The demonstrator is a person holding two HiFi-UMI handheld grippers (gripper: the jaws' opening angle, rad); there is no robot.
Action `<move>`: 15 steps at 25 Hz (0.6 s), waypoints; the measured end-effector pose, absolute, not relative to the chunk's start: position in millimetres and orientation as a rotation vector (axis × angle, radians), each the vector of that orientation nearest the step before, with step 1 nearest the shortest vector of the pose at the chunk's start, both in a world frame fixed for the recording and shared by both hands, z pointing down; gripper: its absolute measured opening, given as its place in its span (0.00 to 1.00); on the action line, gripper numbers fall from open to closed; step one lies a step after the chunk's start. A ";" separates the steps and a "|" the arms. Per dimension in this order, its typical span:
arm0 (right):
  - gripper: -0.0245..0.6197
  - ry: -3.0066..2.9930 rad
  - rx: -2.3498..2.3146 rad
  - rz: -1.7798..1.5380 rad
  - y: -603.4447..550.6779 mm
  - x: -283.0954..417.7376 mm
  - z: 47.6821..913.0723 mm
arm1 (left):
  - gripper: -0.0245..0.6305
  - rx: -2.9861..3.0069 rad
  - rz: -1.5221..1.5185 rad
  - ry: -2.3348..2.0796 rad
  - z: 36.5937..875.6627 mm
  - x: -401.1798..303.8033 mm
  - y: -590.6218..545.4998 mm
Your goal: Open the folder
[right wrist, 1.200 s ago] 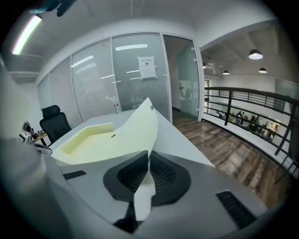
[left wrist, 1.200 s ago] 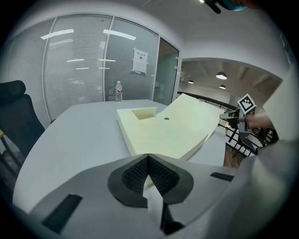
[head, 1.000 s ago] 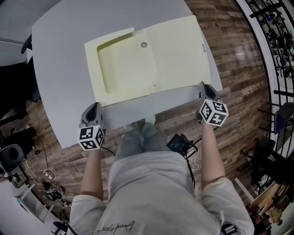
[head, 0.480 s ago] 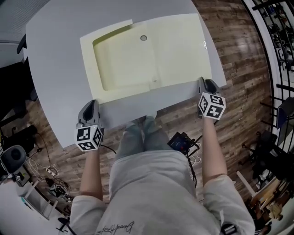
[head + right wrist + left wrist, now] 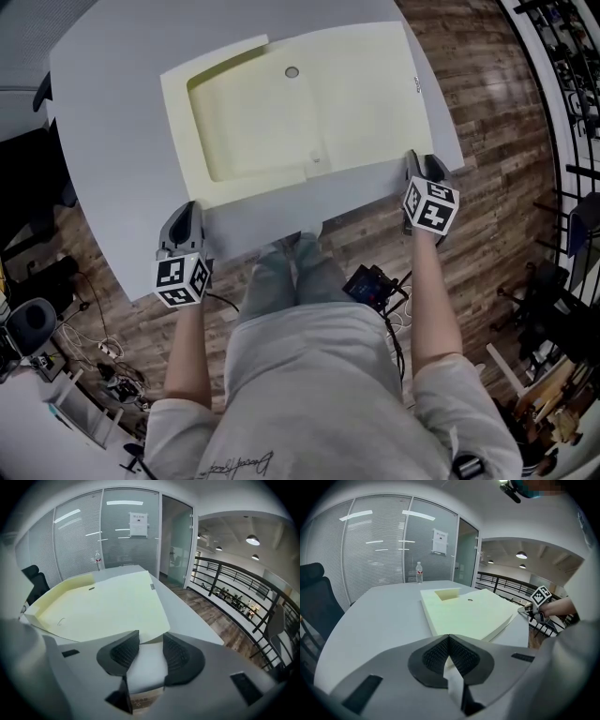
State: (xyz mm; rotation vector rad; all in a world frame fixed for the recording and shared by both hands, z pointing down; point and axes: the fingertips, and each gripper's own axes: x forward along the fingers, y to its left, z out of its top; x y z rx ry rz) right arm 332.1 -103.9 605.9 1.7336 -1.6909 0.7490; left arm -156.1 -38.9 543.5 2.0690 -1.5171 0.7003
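Note:
The pale yellow folder (image 5: pixel 300 103) lies spread open and flat on the grey table (image 5: pixel 112 141), with a pocket on its left half and a round button (image 5: pixel 292 72) near the far edge. My right gripper (image 5: pixel 417 161) is at the near right corner of the folder's right leaf (image 5: pixel 103 606). Its jaws are opening, and only bare table shows between the pads; the leaf's corner lies just beyond their tips (image 5: pixel 151 641). My left gripper (image 5: pixel 187 211) rests at the table's near left edge, short of the folder (image 5: pixel 468 613). It is shut (image 5: pixel 449 639) and holds nothing.
A water bottle (image 5: pixel 419 572) stands at the table's far end before a glass wall with blinds. A dark office chair (image 5: pixel 314 597) is on the left. A black railing (image 5: pixel 225 588) and wooden floor (image 5: pixel 487 169) run past the table's right edge.
The right gripper sank slightly at the folder's near right corner and its jaws spread apart, off the leaf. The left gripper stayed where it was.

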 end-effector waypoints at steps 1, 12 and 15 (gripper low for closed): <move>0.29 -1.681 1.739 0.751 -103.6 333.5 605.5 | 0.05 2.069 0.700 -1.516 543.1 -155.7 -38.7; 0.40 -1.672 1.772 0.733 -102.3 345.5 602.3 | 0.05 2.071 0.690 -1.514 540.9 -153.5 -37.0; 0.32 -1.701 1.683 0.615 -105.0 337.3 599.3 | 0.05 2.071 0.689 -1.516 539.8 -151.6 -37.5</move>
